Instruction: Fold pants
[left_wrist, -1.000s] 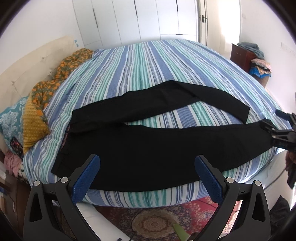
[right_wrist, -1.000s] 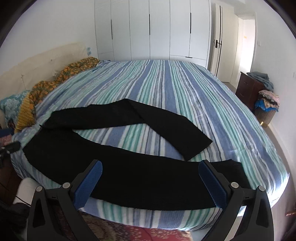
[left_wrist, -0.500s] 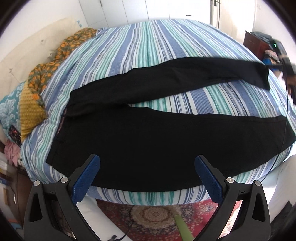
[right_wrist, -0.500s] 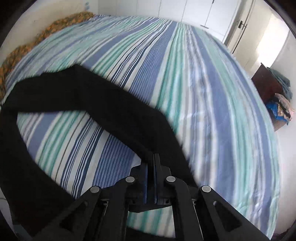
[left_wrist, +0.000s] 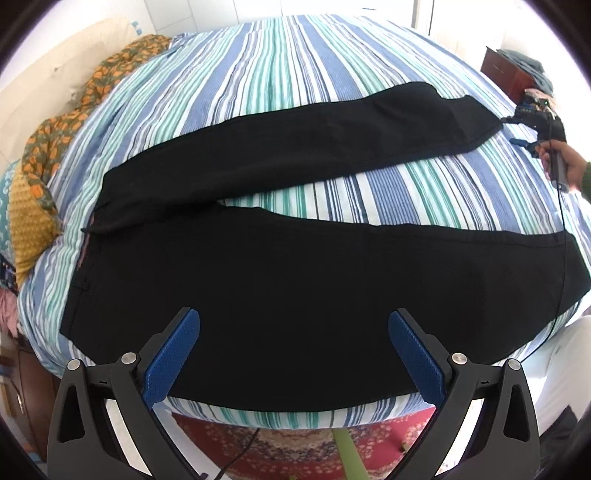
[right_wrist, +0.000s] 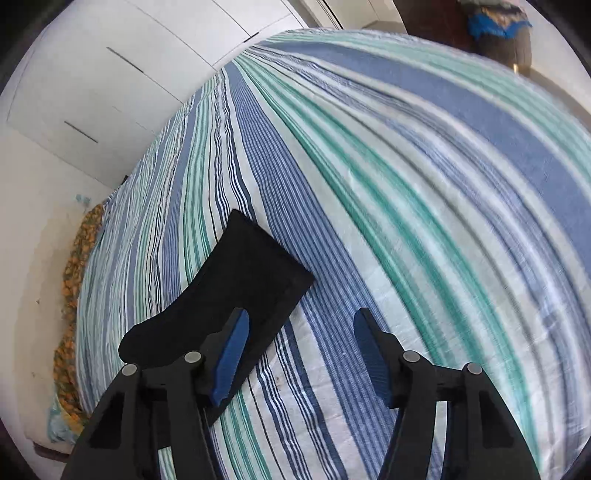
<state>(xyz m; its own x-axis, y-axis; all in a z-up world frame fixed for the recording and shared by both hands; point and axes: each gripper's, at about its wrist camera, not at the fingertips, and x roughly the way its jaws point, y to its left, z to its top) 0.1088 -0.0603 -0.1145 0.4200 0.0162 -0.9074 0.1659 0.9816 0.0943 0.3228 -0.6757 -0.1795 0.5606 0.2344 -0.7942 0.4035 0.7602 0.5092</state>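
Black pants (left_wrist: 295, 280) lie flat on the striped bed (left_wrist: 295, 62), waist at the left, both legs running right in a V. My left gripper (left_wrist: 293, 354) is open and empty above the near leg by the bed's front edge. My right gripper (right_wrist: 300, 354) is open and empty, just past the far leg's cuff (right_wrist: 251, 284). It also shows in the left wrist view (left_wrist: 532, 127), held by a hand beside that cuff.
An orange floral blanket (left_wrist: 62, 122) and pillows lie at the bed's left end. A patterned rug (left_wrist: 277, 446) lies below the front edge. A dark dresser with clothes (left_wrist: 517, 70) stands at the right. White wardrobes (right_wrist: 110, 74) line the wall.
My right gripper was shut on the far leg's cuff, pulled that leg out straight to the right, then opened and let it go. My left gripper came closer over the near leg.
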